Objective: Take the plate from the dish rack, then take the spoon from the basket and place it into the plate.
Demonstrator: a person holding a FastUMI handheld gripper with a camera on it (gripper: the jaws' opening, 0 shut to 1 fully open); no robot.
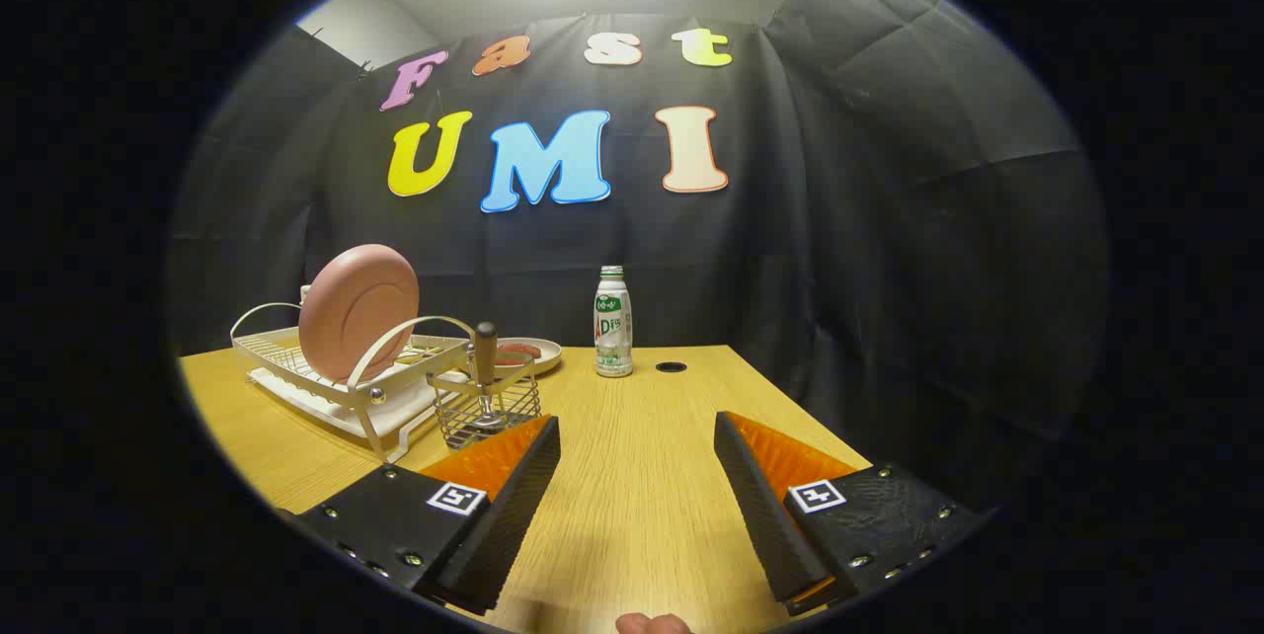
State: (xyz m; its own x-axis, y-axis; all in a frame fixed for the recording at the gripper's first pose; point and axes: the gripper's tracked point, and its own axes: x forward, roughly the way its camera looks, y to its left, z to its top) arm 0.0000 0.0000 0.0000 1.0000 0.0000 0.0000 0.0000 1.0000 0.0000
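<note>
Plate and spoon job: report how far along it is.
Nothing looks done yet. The pink plate stands upright in the dish rack, and the spoon stands in the wire basket beside it. The gripper is open above bare table, holding nothing. Left: take the plate out, then put the spoon into it.

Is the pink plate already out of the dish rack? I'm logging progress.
No, the pink plate stands on edge in the dish rack, while the open gripper holds nothing above the table.
</note>
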